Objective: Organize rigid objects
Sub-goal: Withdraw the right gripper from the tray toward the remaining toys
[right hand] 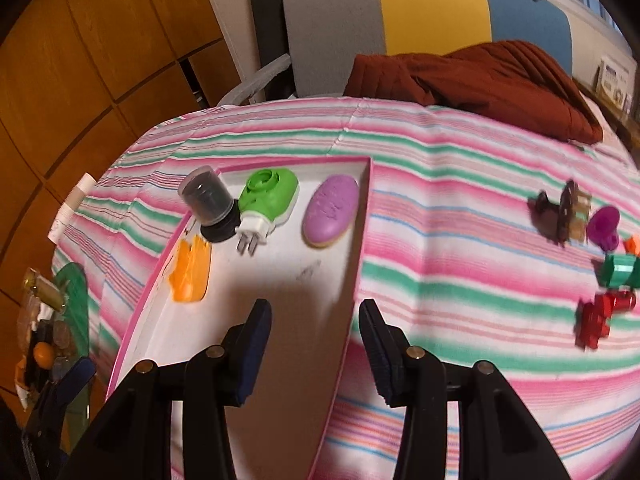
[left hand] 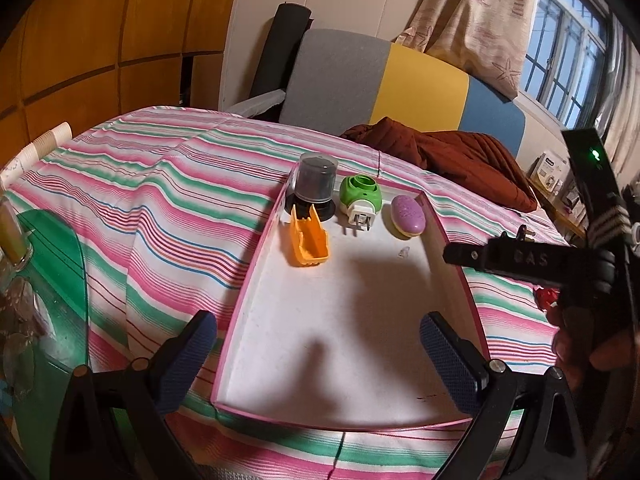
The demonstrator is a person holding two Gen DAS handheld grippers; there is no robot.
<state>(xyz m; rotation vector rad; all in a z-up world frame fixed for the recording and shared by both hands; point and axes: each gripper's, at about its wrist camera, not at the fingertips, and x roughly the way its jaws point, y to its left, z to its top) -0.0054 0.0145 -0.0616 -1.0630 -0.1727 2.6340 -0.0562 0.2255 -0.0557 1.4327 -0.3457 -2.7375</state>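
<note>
Left wrist view: your left gripper (left hand: pixel 316 350) is spread wide, nothing between the blue pads (left hand: pixel 188 360), hanging over the near end of the pink-rimmed tray (left hand: pixel 456 256). One pad sits off the tray's left wall over the striped cloth (left hand: pixel 160 208), the other over the tray floor near its right wall. Far ahead of the fingers, in a row at the tray's far end: dark capped canister (left hand: pixel 314 188), green plug-in unit (left hand: pixel 358 200), purple oval piece (left hand: pixel 408 216); orange clip-like part (left hand: pixel 308 242) just in front of the canister. Your right tool's black body (left hand: pixel 560 256) crosses in from the right, hand (left hand: pixel 580 344) under it.

Right wrist view: right gripper (right hand: pixel 316 350) also open, empty, straddling the tray's right wall (right hand: pixel 356 264) without touching it that I can see. Still loose on the cloth, well off to its right: a brown part (right hand: pixel 552 216), a magenta piece (right hand: pixel 604 226), a green block (right hand: pixel 618 274), a red block (right hand: pixel 600 318). That side is motion-blurred.
</note>
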